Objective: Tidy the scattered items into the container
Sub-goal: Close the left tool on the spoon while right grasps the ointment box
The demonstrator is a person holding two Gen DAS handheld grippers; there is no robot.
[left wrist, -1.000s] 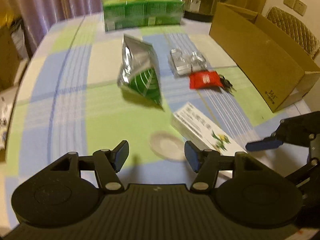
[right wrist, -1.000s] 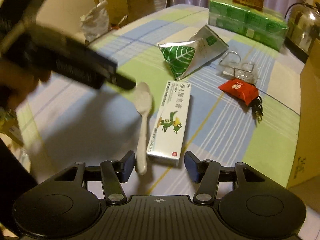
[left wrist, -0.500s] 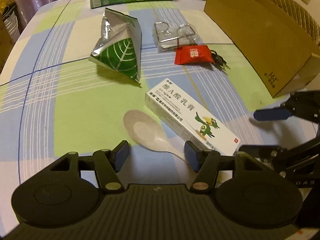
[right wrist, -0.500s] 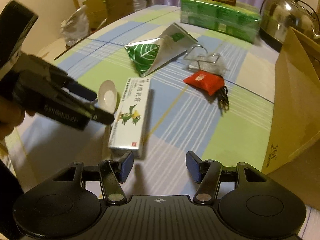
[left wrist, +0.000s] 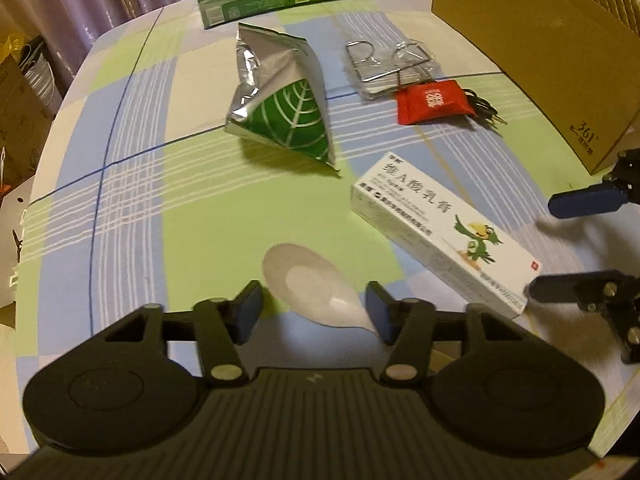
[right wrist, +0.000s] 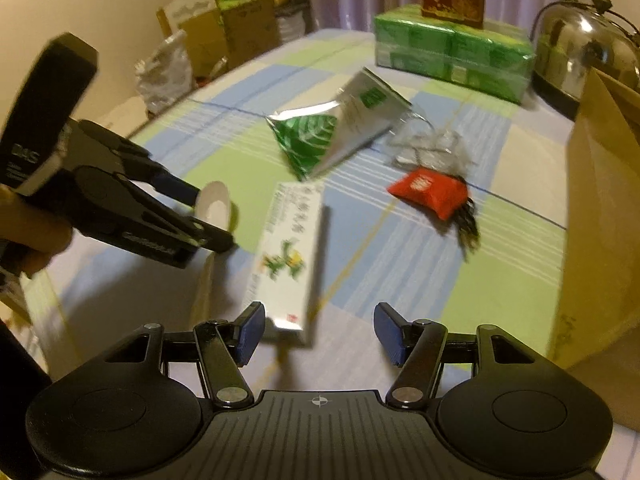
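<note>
Left wrist: left gripper [left wrist: 314, 312] wide open, straddling white spoon [left wrist: 316, 286], pads not gripping. Cardboard box [left wrist: 532, 40] at table's right edge.
Right wrist: right gripper [right wrist: 319, 334] wide open, empty, medicine carton [right wrist: 290, 256] end just ahead. Kettle [right wrist: 580, 52] visible only here.

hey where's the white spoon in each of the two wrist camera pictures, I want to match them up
Left wrist view: the white spoon lies low in the middle, between the left gripper and its open jaws.
Right wrist view: the spoon shows at middle left, its bowl between the left gripper's open jaws.
Shared landmark: the white medicine box with the green bird lies right beside the spoon in both.
</note>
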